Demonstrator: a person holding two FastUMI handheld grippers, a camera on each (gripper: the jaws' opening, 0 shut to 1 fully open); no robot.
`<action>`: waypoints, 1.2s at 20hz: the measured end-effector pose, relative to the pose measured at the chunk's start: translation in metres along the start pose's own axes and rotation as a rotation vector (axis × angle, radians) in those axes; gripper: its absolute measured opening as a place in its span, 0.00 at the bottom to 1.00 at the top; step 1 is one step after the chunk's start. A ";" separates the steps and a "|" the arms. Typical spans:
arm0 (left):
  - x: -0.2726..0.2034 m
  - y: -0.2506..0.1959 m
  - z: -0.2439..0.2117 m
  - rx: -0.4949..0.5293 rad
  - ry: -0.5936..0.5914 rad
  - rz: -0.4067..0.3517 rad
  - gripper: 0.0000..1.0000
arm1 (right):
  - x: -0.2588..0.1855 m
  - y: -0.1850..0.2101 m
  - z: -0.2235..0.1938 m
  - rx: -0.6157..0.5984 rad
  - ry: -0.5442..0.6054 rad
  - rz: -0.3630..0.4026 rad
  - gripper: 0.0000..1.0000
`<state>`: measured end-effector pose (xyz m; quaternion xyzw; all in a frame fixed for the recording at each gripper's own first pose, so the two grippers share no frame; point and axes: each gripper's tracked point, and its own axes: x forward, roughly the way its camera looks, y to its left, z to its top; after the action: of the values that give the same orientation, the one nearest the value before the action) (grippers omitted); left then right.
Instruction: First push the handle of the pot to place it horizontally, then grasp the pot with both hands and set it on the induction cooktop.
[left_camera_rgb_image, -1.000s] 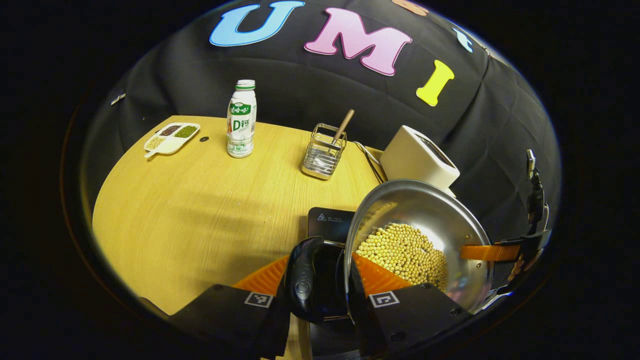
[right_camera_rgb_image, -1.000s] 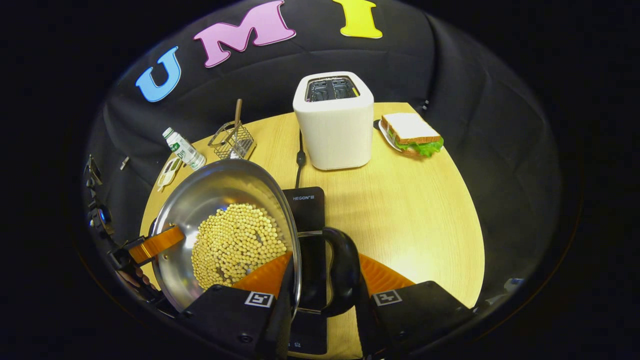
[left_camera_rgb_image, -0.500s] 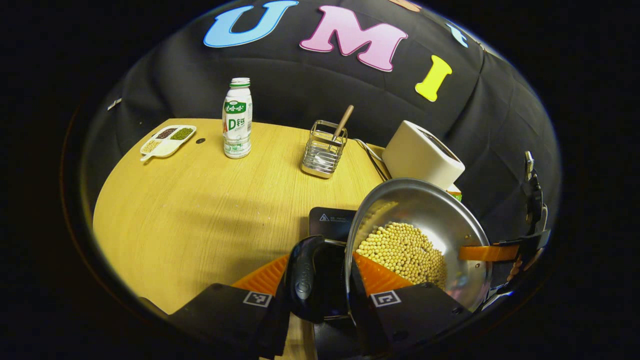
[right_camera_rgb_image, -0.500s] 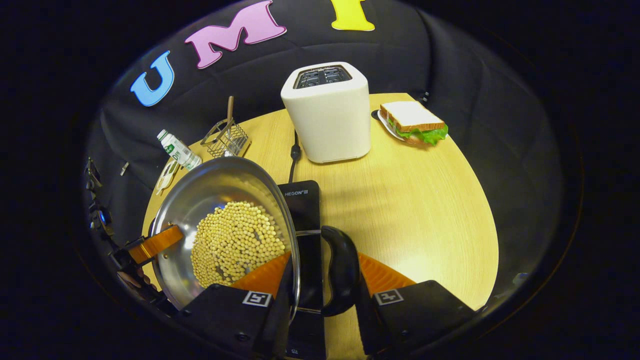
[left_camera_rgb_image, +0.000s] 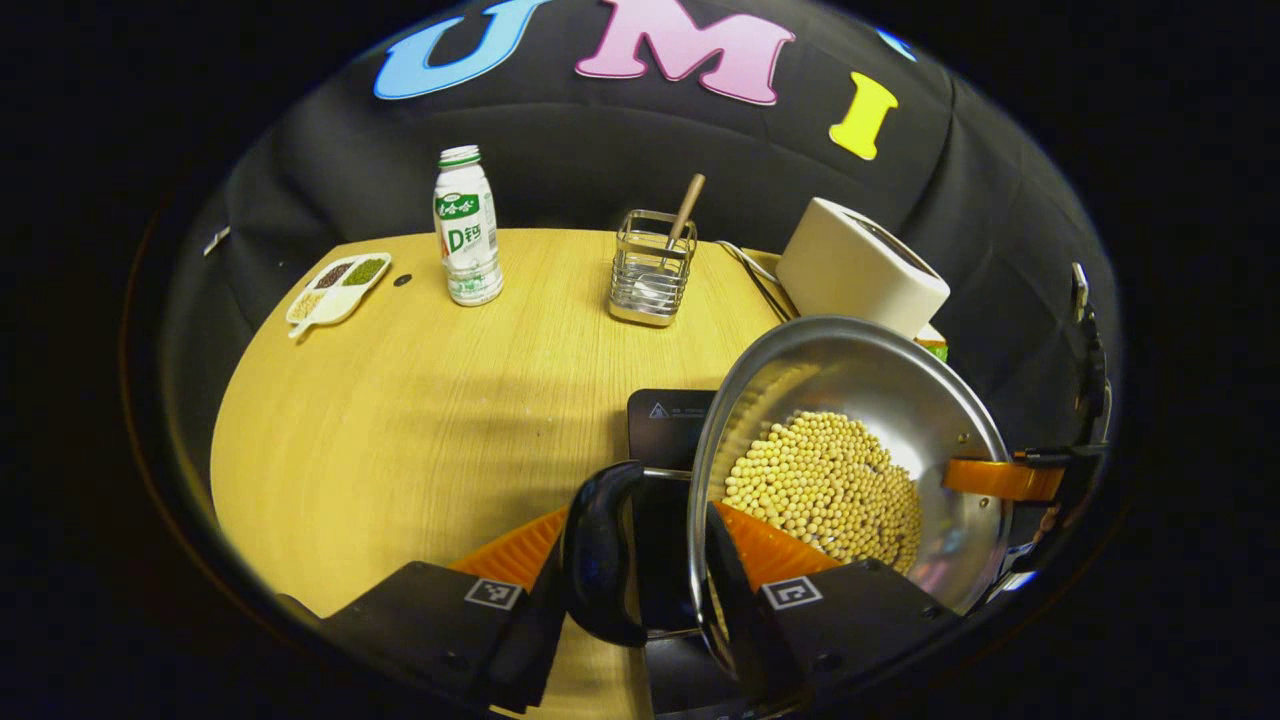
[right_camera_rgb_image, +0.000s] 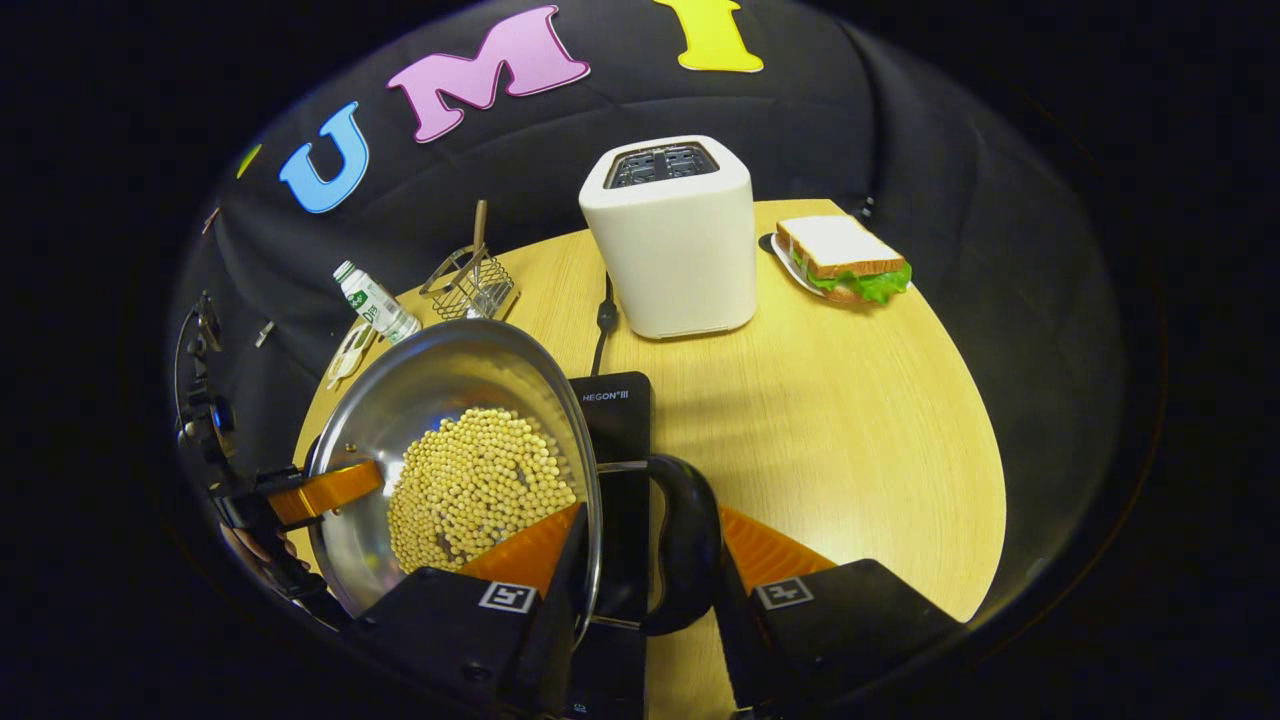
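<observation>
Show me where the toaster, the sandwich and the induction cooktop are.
toaster (right_camera_rgb_image: 672, 255), right gripper view, front wall.
sandwich (right_camera_rgb_image: 838, 248), right gripper view, top bread slice.
induction cooktop (right_camera_rgb_image: 612, 412), right gripper view, bare black surface beside the pot.

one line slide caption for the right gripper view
Right gripper clamps a pot of beans by its rim above the induction cooktop.

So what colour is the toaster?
The toaster is white, clearest in the right gripper view.

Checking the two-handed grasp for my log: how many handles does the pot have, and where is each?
2. One black loop handle sits between the left claw fingers; the other sits between the right claw fingers, on opposite sides of the pot.
</observation>
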<state>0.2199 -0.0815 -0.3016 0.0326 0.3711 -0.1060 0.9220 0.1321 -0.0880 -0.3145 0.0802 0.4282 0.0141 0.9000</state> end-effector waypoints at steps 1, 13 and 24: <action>-0.002 0.001 0.004 0.020 -0.010 0.016 0.74 | -0.002 0.001 -0.001 0.009 0.007 0.008 0.69; -0.097 -0.005 0.018 0.067 -0.184 0.025 0.96 | -0.088 0.020 -0.002 -0.003 -0.177 -0.094 0.99; -0.272 0.004 0.055 0.110 -0.603 0.104 0.95 | -0.255 0.079 0.028 -0.082 -0.637 -0.169 0.99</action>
<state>0.0671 -0.0382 -0.0745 0.0685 0.0723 -0.0833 0.9915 -0.0042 -0.0376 -0.0885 0.0084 0.1295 -0.0693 0.9891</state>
